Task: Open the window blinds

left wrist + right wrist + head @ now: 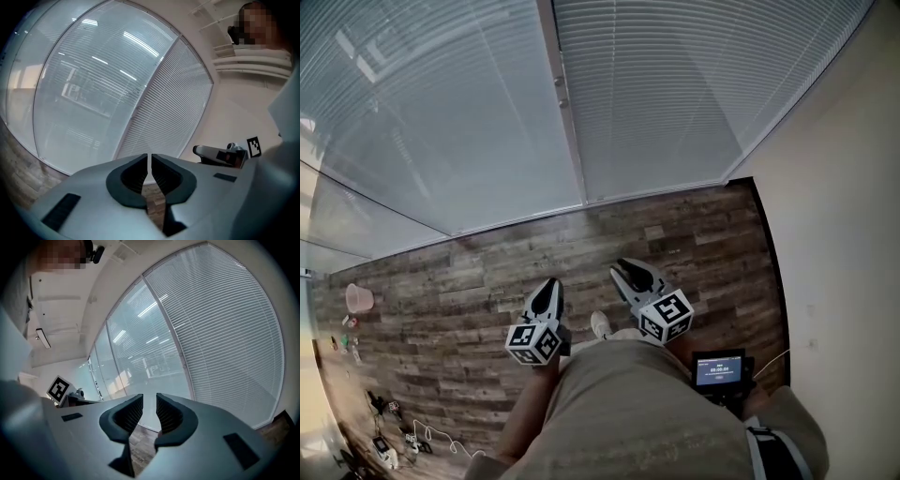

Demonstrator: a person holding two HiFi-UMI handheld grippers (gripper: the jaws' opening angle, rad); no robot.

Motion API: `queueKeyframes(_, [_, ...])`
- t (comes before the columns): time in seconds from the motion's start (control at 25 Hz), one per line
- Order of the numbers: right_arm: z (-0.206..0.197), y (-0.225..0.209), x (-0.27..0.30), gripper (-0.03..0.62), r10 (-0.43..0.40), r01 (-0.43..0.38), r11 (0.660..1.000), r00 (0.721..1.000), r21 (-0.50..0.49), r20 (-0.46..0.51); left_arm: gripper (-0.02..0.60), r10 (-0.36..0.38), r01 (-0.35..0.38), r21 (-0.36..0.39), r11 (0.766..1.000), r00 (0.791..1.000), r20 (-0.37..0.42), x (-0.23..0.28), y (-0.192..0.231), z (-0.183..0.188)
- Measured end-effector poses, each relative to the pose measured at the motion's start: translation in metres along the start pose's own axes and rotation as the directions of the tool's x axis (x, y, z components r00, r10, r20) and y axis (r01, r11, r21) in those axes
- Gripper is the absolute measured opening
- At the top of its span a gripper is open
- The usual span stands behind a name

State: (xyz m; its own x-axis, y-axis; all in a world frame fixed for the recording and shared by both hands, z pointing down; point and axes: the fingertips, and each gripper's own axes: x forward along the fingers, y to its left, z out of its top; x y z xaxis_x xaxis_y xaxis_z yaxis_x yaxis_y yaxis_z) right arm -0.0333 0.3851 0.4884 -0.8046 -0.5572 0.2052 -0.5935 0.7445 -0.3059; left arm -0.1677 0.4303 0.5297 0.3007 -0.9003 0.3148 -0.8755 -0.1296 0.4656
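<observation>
White slatted blinds (675,94) hang lowered with their slats closed over the right window panel, and also show in the left gripper view (173,108) and the right gripper view (225,333). The left pane (441,112) looks hazy and see-through. A white mullion (567,112) divides the two. My left gripper (551,284) (150,157) is shut and empty, held above the floor short of the window. Beside it, my right gripper (623,270) (150,397) has its jaws slightly apart with nothing between them. Neither touches the blinds.
Wood-plank floor (469,281) runs up to the window. A plain wall (844,234) closes the right side. A pink bucket (358,297) and several cables and small devices (394,441) lie at the left. A small screen device (718,368) hangs at the person's waist.
</observation>
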Motion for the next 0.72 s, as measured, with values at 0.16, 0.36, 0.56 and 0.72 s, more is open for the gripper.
queueKeyframes(0.16, [0.002,0.002,0.021,0.075,0.0,0.0,1.0,1.0,-0.008,0.001,0.02,0.007,-0.007,0.005,1.0,1.0,0.019,0.004,0.022,0.013])
queueKeyframes(0.36, [0.006,-0.004,0.033,0.075,-0.009,0.009,1.0,1.0,-0.013,-0.001,0.026,-0.002,0.002,0.002,1.0,1.0,0.016,0.014,0.029,0.019])
queueKeyframes(0.56, [0.015,-0.023,0.04,0.075,-0.008,0.008,1.0,1.0,-0.005,0.004,0.046,0.0,0.0,0.007,1.0,1.0,0.01,0.035,0.027,0.026])
queueKeyframes(0.72, [0.015,-0.045,0.038,0.075,0.014,-0.014,1.0,1.0,0.006,-0.006,0.058,0.016,-0.016,0.008,1.0,1.0,0.009,0.052,0.016,0.021])
